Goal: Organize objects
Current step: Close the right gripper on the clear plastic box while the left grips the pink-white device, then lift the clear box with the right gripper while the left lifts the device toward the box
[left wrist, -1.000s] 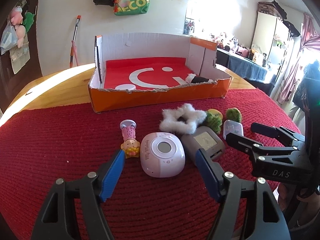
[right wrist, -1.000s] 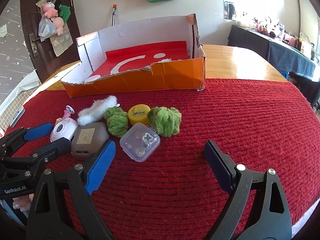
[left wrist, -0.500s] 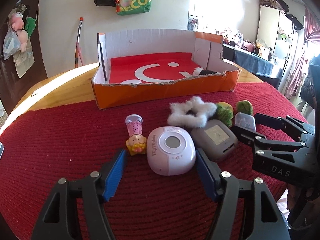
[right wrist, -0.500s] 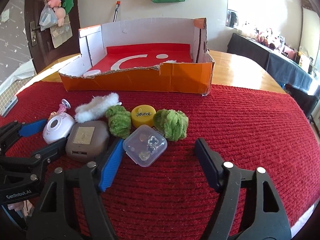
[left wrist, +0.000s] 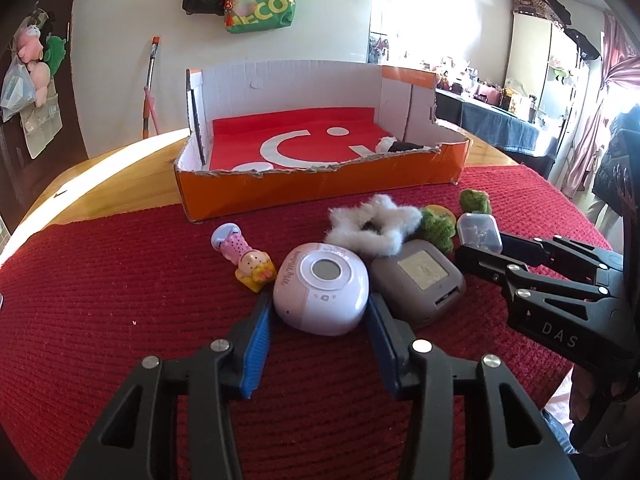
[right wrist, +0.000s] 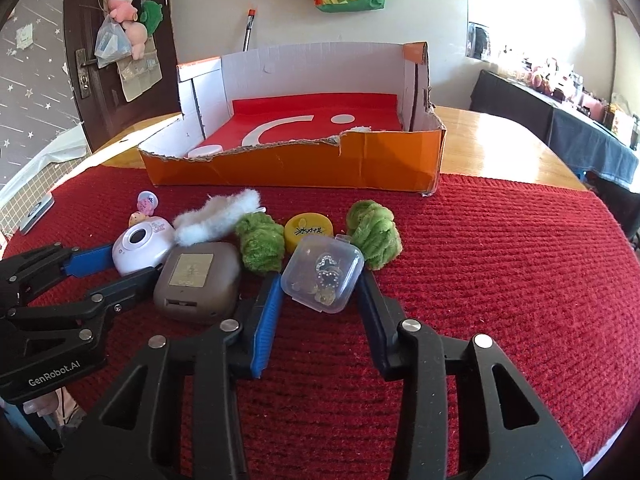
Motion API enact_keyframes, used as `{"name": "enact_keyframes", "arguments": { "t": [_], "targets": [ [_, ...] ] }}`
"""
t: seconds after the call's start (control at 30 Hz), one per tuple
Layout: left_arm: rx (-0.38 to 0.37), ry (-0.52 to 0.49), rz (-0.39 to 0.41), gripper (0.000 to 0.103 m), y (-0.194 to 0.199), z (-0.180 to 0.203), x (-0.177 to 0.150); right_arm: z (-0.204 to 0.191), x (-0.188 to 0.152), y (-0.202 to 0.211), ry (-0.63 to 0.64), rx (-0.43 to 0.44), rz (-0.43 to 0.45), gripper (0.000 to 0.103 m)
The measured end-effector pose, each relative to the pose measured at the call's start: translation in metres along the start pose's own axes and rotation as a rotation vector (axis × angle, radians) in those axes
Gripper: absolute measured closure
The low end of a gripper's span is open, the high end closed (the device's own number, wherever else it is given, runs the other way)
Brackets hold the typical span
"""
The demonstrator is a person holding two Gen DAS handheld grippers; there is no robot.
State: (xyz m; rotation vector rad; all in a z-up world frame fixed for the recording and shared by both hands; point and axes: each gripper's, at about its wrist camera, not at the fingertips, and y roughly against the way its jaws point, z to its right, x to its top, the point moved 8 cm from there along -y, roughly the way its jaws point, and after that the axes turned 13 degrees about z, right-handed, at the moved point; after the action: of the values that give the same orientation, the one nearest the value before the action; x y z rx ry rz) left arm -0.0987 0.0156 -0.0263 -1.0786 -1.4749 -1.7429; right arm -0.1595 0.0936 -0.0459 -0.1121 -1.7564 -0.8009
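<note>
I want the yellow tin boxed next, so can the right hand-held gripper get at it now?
Probably not directly: the right hand-held gripper has just closed around the clear case, and the yellow tin sits right behind it, wedged between two green pom-poms.

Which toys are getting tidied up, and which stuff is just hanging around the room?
Being tidied: pink device in the left gripper, clear case in the right gripper, orange box.

Just around: green bag, plush toys on the door, broom.
</note>
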Motion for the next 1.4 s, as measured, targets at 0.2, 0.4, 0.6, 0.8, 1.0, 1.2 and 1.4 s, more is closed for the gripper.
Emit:
{"name": "enact_keyframes", "arguments": {
  "t": [0.2, 0.4, 0.6, 0.8, 1.0, 1.2, 1.4],
  "targets": [
    [-0.009, 0.012, 0.013, 0.055, 0.006, -0.002, 0.003, 0.0, 0.002, 0.007, -0.011, 0.031, 0.009, 0.067],
    [-0.015, 0.012, 0.021, 0.055, 0.012, -0.002, 0.005, 0.0, 0.003, 0.012, -0.019, 0.046, 0.011, 0.068],
    [-0.021, 0.023, 0.024, 0.055, 0.015, -0.003, 0.005, 0.0, 0.004, 0.015, -0.024, 0.057, 0.013, 0.068],
    [-0.029, 0.019, 0.057, 0.055, 0.024, -0.001, 0.015, -0.001, 0.011, 0.022, -0.027, 0.064, 0.032, 0.068],
    [-0.032, 0.02, 0.068, 0.055, 0.026, 0.0, 0.02, -0.001, 0.013, 0.023, -0.03, 0.073, 0.032, 0.072],
    [-0.04, 0.016, 0.078, 0.055, 0.026, 0.002, 0.028, -0.002, 0.016, 0.019, -0.033, 0.101, 0.011, 0.072],
    [-0.042, 0.016, 0.07, 0.055, 0.024, 0.001, 0.025, -0.003, 0.01, 0.017, -0.038, 0.118, -0.005, 0.078]
  ]
}}
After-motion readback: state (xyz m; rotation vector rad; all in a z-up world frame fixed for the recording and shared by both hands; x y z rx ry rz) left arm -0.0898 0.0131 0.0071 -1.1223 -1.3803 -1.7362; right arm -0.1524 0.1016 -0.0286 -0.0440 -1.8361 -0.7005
